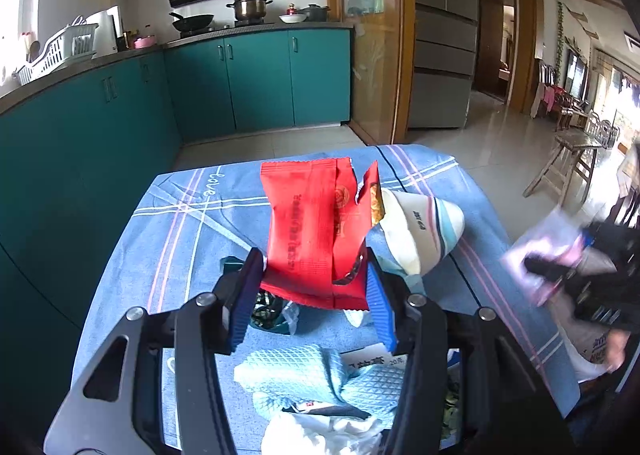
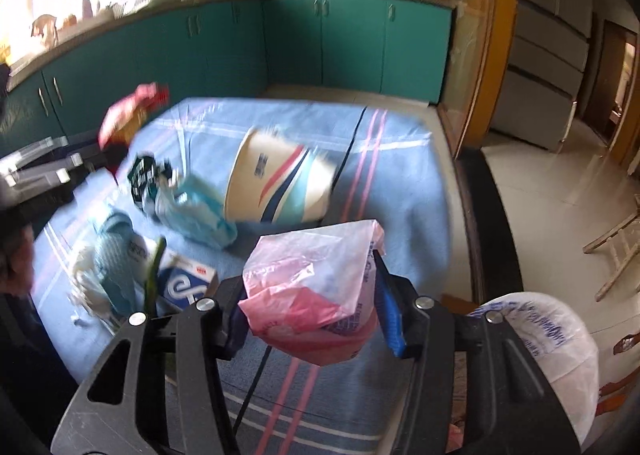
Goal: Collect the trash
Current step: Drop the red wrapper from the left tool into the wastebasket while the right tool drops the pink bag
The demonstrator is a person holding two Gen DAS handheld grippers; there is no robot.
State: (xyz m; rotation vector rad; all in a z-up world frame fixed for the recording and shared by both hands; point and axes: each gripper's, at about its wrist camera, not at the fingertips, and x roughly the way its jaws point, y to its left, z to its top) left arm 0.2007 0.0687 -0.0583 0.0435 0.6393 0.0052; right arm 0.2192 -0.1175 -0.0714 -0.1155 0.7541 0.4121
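Left wrist view: the left gripper (image 1: 314, 287) clamps a torn red snack wrapper (image 1: 316, 231) between its blue ribbed pads (image 1: 250, 295), holding it upright above the table. A column of small print runs down the wrapper's face beside a gold round emblem, too small to read. Behind it a paper cup (image 1: 420, 231) lies on its side on the blue checked tablecloth (image 1: 176, 239), with short dark lettering on its white wall, not legible. The cloth carries the stitched word "love" (image 1: 215, 184) near its far edge. Below the fingers lie a pale blue embossed cloth (image 1: 320, 375), white crumpled tissue (image 1: 320, 435) and a white card with printed characters and "20" at its corner. At the right edge, blurred, the other gripper carries something pink.

Right wrist view gives that item clearly: the right gripper (image 2: 310, 313) has a pink translucent plastic bag (image 2: 316, 283) between its fingers, the bag bulging and filling the gap; blue print on its side is unreadable. This view alone shows a white bag with blue lettering (image 2: 548, 355) at lower right off the table edge, a blue-and-white box (image 2: 188, 283), a dark green patterned wrapper (image 2: 148, 175) and a light blue plastic bag (image 2: 200, 211) beside the cup, whose side bears a barcode and red, navy and teal stripes. The red wrapper appears at upper left, blurred.
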